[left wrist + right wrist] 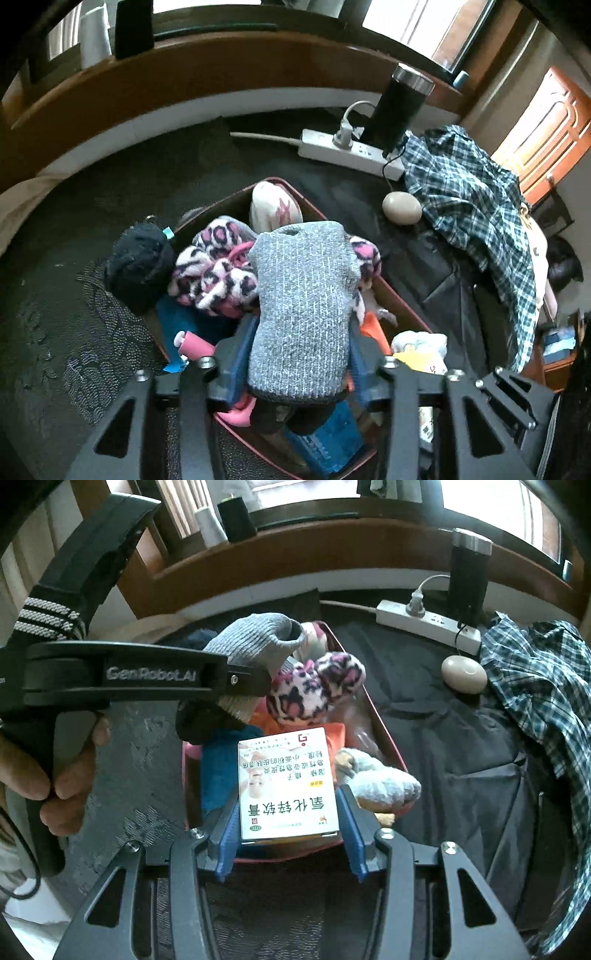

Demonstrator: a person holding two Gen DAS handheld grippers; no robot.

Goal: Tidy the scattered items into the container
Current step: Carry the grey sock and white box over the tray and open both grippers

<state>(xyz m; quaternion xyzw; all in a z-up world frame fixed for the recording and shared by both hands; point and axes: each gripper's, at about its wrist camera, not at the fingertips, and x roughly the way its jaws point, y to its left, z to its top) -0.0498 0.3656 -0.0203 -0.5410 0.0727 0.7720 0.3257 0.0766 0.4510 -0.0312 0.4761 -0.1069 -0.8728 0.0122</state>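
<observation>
A red-rimmed container (404, 304) sits on the dark cloth, packed with soft items. Among them are a pink leopard-print sock (218, 273), a white sock (271, 208) and a teal cloth (192, 321). My left gripper (299, 360) is shut on a grey knitted sock (303, 310) and holds it above the pile. A black knitted item (140, 262) rests on the left rim. My right gripper (290, 830) is shut on a white medicine box (288, 782) over the container's (386, 738) near end, beside a grey plush toy (384, 786). The grey sock (258, 638) also shows there.
Behind the container lie a white power strip (351, 153) with a plugged cable, a black tumbler (399, 107) and a beige egg-shaped object (402, 208). A plaid shirt (476, 206) is draped on the right. A hand (62, 775) grips the left gripper's handle.
</observation>
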